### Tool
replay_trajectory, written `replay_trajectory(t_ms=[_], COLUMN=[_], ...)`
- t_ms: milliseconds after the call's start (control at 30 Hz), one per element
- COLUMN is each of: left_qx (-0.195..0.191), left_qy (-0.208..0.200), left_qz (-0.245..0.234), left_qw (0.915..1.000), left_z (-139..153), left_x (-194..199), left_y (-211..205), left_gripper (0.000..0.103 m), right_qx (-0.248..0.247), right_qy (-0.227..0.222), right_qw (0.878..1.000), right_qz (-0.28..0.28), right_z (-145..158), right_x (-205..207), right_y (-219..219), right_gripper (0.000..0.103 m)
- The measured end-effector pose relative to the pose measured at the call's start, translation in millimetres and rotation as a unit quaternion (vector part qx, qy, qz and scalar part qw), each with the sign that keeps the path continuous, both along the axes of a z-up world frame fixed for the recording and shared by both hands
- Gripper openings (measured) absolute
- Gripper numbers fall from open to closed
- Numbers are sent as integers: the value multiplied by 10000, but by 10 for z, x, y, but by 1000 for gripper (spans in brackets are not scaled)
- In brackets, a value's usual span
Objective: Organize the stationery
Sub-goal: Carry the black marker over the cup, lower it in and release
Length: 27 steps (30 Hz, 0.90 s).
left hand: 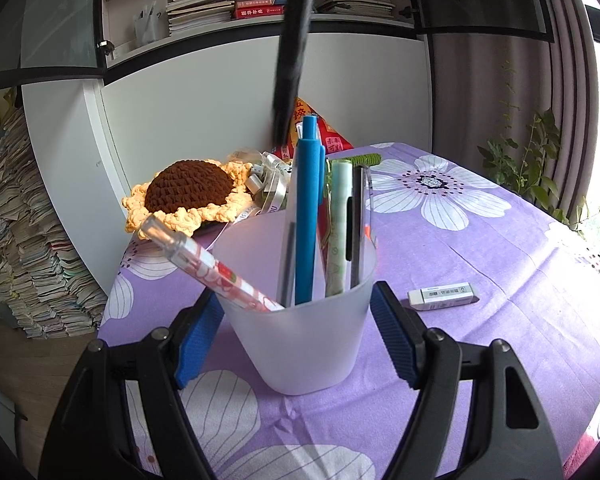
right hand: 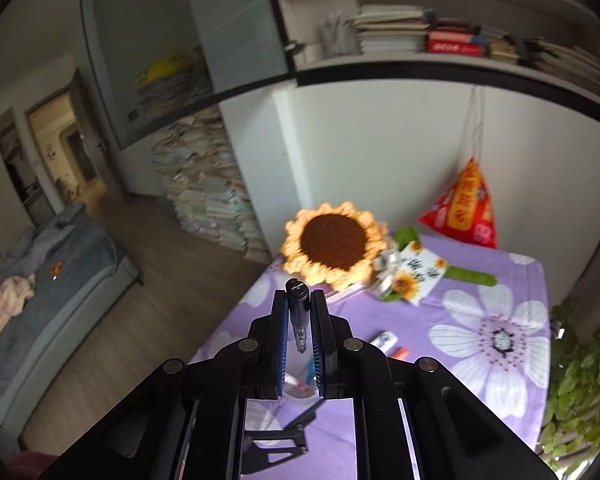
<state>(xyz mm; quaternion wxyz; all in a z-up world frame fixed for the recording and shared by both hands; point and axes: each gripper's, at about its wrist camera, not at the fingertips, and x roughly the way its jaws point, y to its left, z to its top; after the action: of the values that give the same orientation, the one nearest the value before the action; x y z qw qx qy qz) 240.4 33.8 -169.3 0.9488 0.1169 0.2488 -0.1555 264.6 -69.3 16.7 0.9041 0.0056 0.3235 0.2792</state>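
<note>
On the purple flowered tablecloth (left hand: 480, 248), a frosted plastic cup (left hand: 300, 320) stood upright between the blue pads of your left gripper (left hand: 296, 332). The fingers bracketed the cup's sides closely; whether the pads actually pressed it could not be told. Inside the cup stood a blue pen (left hand: 308, 208), a pale green pen (left hand: 338, 228) and a dark pen (left hand: 358, 224), while a pink patterned pen (left hand: 208, 266) leaned out over the rim on the cup's left. A white eraser (left hand: 443, 296) lay flat just right of the cup. Behind the cup sat a crocheted sunflower (left hand: 188, 192).

Your right gripper (right hand: 299, 320) was held above the cup, its fingers narrowed on a clear-barrelled black pen (right hand: 299, 312), gripped near the capped end and hanging roughly vertical; the left camera showed it as a blurred dark bar above the cup.

The pen looked light, stiff and smooth, so likely to slip or swing in a loose pinch; a hold at mid-barrel would steady it. The cup seemed light and easily tipped, so it was best braced low on its walls.
</note>
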Motion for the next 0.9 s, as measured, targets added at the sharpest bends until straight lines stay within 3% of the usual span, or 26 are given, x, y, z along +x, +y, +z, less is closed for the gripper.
replay_trajectory(t_ms=[267, 467, 767, 900], left_qx=[2, 8, -1, -6], left_qy=[-12, -30, -16, 3], left_qz=[-17, -38, -33, -28], left_qw=[10000, 10000, 10000, 10000], left_z=[-2, -7, -12, -17], left_x=[-3, -10, -10, -5], left_y=[-2, -5, -1, 1], left_gripper=[73, 73, 73, 73], right_qx=[-310, -457, -593, -507], right_qy=[577, 826, 1240, 1235], right_qw=[9978, 9954, 9904, 9909], right_qz=[133, 140, 147, 159], right_z=[-536, -772, -989, -915], right_x=[353, 499, 644, 599], right_y=[287, 349, 416, 376], right_gripper=[12, 12, 12, 12])
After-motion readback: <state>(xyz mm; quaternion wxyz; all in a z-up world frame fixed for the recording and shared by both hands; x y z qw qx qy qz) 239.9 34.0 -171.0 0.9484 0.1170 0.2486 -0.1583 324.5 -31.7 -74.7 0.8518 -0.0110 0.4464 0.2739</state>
